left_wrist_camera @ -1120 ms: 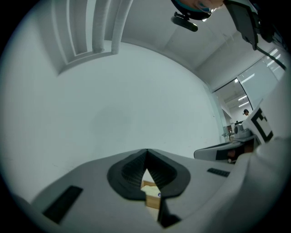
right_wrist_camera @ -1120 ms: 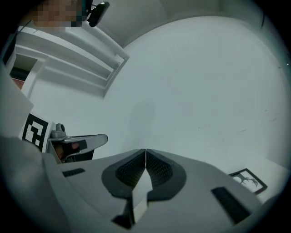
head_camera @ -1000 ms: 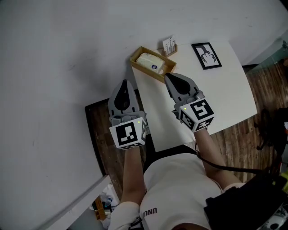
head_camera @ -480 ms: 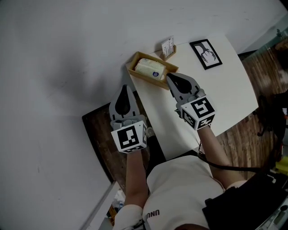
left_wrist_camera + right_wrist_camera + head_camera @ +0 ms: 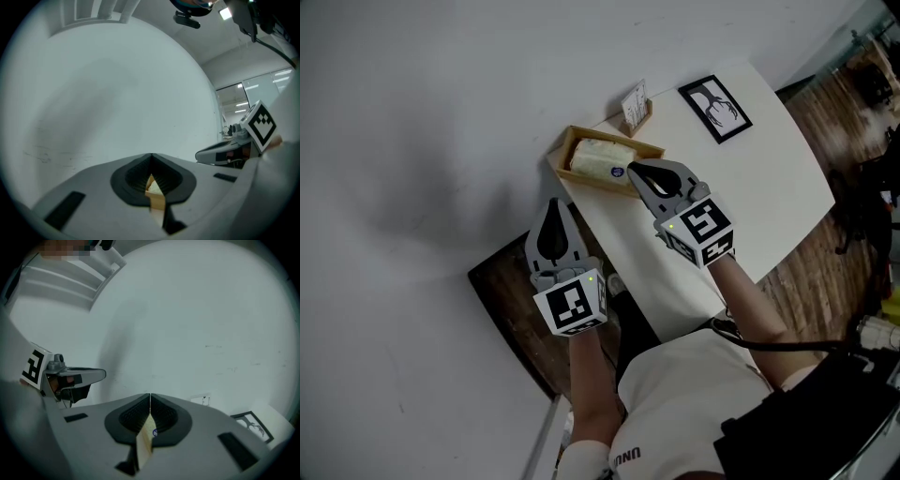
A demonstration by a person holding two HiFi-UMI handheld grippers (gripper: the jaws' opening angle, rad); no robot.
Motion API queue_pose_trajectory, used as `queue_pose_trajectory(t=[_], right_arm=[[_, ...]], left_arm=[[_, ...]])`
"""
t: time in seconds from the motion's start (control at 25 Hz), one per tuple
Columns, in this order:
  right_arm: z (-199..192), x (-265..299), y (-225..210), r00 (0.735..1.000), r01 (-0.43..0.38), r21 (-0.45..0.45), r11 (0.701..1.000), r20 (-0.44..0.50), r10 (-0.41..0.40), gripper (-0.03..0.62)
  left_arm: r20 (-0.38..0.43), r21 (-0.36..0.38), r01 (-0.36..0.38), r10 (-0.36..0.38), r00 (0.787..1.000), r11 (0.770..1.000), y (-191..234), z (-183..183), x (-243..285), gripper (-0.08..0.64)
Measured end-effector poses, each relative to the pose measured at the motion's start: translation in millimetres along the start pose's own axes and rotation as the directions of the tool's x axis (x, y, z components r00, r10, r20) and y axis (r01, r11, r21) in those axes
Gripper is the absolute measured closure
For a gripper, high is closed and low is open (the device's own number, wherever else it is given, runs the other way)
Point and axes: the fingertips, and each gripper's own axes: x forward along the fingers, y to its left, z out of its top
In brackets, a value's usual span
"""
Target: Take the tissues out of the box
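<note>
A pack of tissues (image 5: 598, 159) lies in a wooden box (image 5: 560, 147) at the corner of a white table (image 5: 769, 187), close against the wall. The right gripper (image 5: 635, 170), jaws closed and empty, hovers at the box's near rim. The left gripper (image 5: 555, 206), likewise closed on nothing, hangs just off the table's edge.

You held the left gripper (image 5: 555, 208) and the right gripper (image 5: 637, 172) apart, side by side, both pointing forward, the right reaching further ahead. Each had its jaws pressed together.
</note>
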Motion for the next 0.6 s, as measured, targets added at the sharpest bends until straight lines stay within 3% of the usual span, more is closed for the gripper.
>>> queue_pose_trajectory(t=[0.6], right_arm=[[-38.1, 48.3, -13.1, 0.99, -0.005, 0.023, 1.0, -0.142, 0.008, 0.571]], left_arm=[[-0.065, -0.06, 0.055, -0.059, 0.996, 0.997, 6.3, -42.3, 38.0, 0.548]])
